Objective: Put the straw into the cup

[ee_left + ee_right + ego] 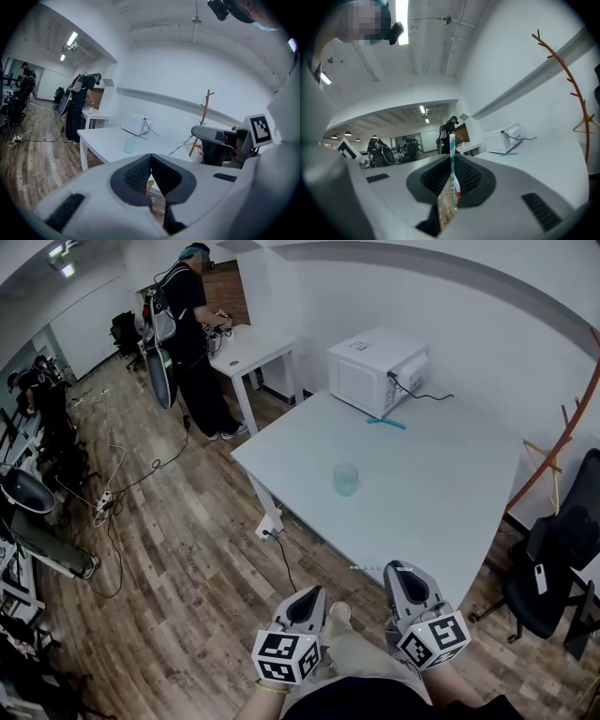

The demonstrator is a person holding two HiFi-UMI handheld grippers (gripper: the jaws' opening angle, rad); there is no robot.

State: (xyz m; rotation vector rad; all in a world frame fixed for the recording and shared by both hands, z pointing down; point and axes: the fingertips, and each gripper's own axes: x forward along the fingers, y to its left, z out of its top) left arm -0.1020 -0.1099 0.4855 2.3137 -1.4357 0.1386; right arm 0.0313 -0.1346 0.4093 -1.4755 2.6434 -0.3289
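Straw (452, 147) clenched crosswise in right gripper (451, 161), free end pointing toward left gripper (151, 156); left gripper closed, empty

Ceiling strip lights (71, 39) glow evenly; fisheye bends edges, corners go dark.

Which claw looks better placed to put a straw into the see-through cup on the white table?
The right claw: it is shut on a teal-and-white striped straw. The left claw is shut on nothing. Both hang short of the pale green translucent cup.
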